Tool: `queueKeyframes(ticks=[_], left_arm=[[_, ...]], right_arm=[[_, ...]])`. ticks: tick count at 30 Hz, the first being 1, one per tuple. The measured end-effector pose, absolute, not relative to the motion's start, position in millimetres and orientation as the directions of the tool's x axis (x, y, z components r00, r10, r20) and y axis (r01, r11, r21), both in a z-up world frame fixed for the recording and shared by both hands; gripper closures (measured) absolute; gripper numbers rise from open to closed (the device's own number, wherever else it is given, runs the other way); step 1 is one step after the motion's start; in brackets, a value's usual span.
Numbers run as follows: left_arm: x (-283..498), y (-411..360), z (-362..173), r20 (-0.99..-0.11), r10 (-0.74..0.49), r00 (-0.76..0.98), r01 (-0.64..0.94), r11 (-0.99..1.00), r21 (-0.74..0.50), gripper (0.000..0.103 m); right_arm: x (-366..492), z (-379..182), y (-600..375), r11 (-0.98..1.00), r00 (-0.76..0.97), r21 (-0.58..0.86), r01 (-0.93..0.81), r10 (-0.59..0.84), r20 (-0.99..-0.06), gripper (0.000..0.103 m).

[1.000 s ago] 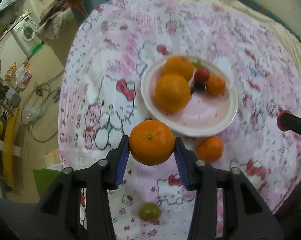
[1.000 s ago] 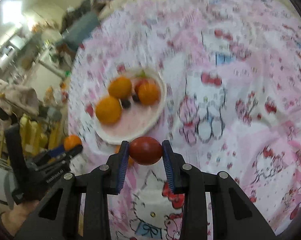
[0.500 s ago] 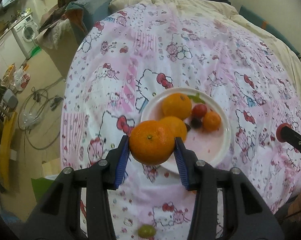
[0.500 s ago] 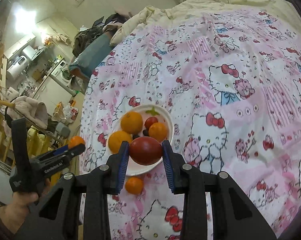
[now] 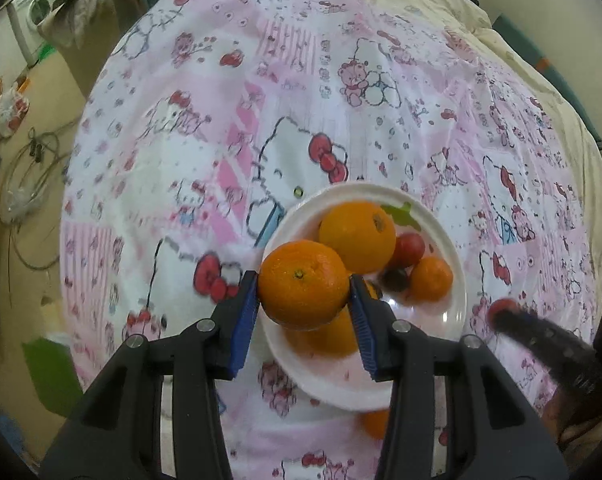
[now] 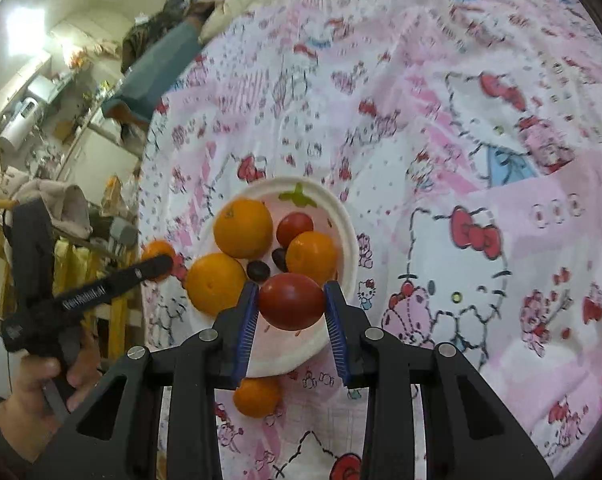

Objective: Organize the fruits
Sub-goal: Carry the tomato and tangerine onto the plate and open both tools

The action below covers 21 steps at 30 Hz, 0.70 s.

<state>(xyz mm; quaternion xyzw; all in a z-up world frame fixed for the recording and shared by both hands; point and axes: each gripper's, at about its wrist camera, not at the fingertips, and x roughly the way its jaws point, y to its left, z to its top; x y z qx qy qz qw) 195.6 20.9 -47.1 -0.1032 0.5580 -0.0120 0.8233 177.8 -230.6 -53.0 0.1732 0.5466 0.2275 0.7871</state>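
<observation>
Both grippers have swung in over the white plate (image 6: 347, 236) in the last second, so the two fruits look about ready to be set down among the oranges already there. The left gripper (image 5: 304, 300) clamps a mandarin (image 5: 303, 284) between its blue pads, above the plate's near-left rim. The right gripper (image 6: 291, 304) pinches a red tomato (image 6: 291, 301) over the near edge.
</observation>
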Motion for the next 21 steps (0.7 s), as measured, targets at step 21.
queueKeyframes(ticks=[21], left_arm=[[232.1, 21.6, -87.9, -0.956, -0.132, 0.263, -0.134, 0.976, -0.171, 0.061]], right_arm=[[190.7, -97.0, -200.4, 0.826, 0.183, 0.532, -0.186, 0.561, -0.807, 0.065]])
